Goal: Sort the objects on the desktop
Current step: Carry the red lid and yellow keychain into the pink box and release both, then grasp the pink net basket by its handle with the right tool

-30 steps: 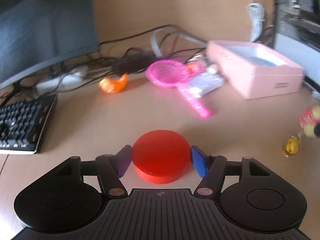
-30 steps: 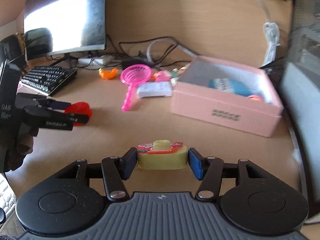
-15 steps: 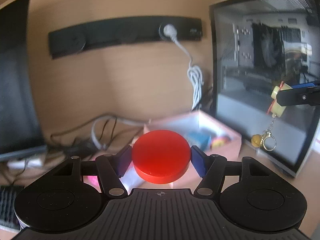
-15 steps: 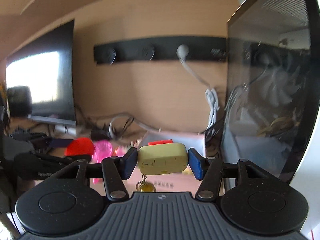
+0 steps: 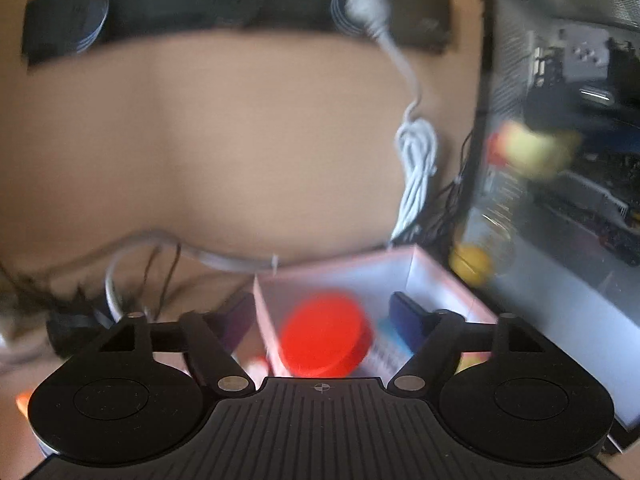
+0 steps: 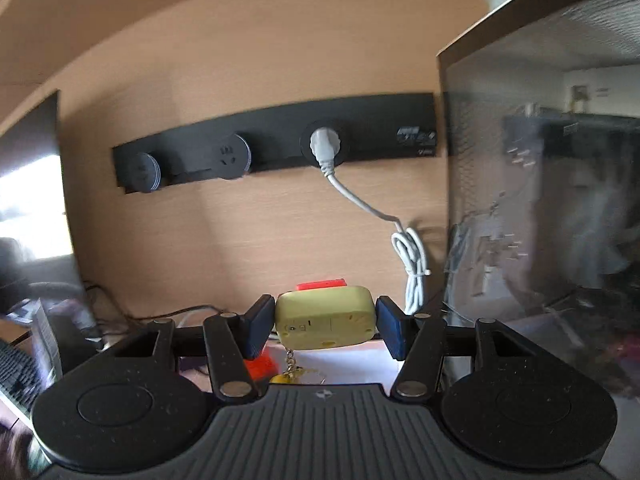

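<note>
Over the pink box: the left tool (image 5: 324,316) hangs with its fingers spread wide, one on each side of the box's near corner.
Red disc (image 5: 326,334): blurred, lying free between the parted fingers and touching neither; it shows against the pink box (image 5: 440,276), but whether it rests on the bottom cannot be told.
Box contents: something blue and white (image 5: 386,346) lies just right of the disc, too smeared to name.
Right tool (image 6: 323,326): clamped narrow on a yellow keychain toy (image 6: 324,318), both pads pressed against its sides; a red strip shows along the toy's top.
Chain: it hangs from the toy's underside to a small yellow charm (image 6: 282,378), seen just above the tool's body.
Same toy, left view: a yellow-and-red smear in front of the glass-sided computer case (image 5: 568,184), up and to the right of the box.
Back wall: a black socket strip (image 6: 276,144) with a white plug (image 6: 325,146) in it; its white cable (image 6: 412,264) hangs down in a bundled loop.
Worktop edge, right view: a keyboard (image 6: 16,376) at the far left, beneath a monitor (image 6: 30,184).
</note>
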The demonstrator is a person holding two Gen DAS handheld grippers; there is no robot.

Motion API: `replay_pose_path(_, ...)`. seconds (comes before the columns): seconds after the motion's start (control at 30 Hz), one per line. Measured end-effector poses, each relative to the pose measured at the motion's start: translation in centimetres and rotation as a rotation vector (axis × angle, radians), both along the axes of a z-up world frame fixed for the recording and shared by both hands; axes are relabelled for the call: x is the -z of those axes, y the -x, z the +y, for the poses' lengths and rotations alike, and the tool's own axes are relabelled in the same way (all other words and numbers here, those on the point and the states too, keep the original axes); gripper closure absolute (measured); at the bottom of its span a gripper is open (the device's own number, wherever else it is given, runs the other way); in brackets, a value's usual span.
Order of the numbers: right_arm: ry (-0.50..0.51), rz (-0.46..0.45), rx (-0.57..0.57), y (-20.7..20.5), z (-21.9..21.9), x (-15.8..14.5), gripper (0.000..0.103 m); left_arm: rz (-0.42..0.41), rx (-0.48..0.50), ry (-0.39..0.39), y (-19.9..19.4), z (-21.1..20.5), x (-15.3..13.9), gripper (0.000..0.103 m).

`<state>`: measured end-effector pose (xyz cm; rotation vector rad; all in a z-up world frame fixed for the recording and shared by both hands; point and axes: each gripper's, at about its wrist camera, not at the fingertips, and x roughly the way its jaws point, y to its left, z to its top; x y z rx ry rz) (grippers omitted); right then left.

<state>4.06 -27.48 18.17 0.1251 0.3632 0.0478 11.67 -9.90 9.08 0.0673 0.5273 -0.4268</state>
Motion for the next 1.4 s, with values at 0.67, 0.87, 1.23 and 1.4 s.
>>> replay_pose_path(0.67, 0.133, 0.167, -0.214, -5.7, 10.1, 7.8, 0.043, 0.184, -0.226, -0.090, 8.0, 18.9, 8.4, 0.006)
replay_pose_path(0.87, 0.324, 0.202, -0.411, -4.6, 20.2, 12.5, 0.049, 0.159, -0.285, -0.054, 10.7, 21.8, 7.5, 0.003)
replay_pose_path(1.23, 0.488, 0.294, -0.364, -6.7, 28.1, 17.8, 0.092, 0.163, -0.362, -0.060, 11.7, 24.1, 7.0, 0.003)
replay_pose_path(1.4, 0.258, 0.283, -0.425, -4.7, 25.1, 13.5, 0.097, 0.173, -0.378, -0.044, 12.2, 25.1, 7.2, 0.003)
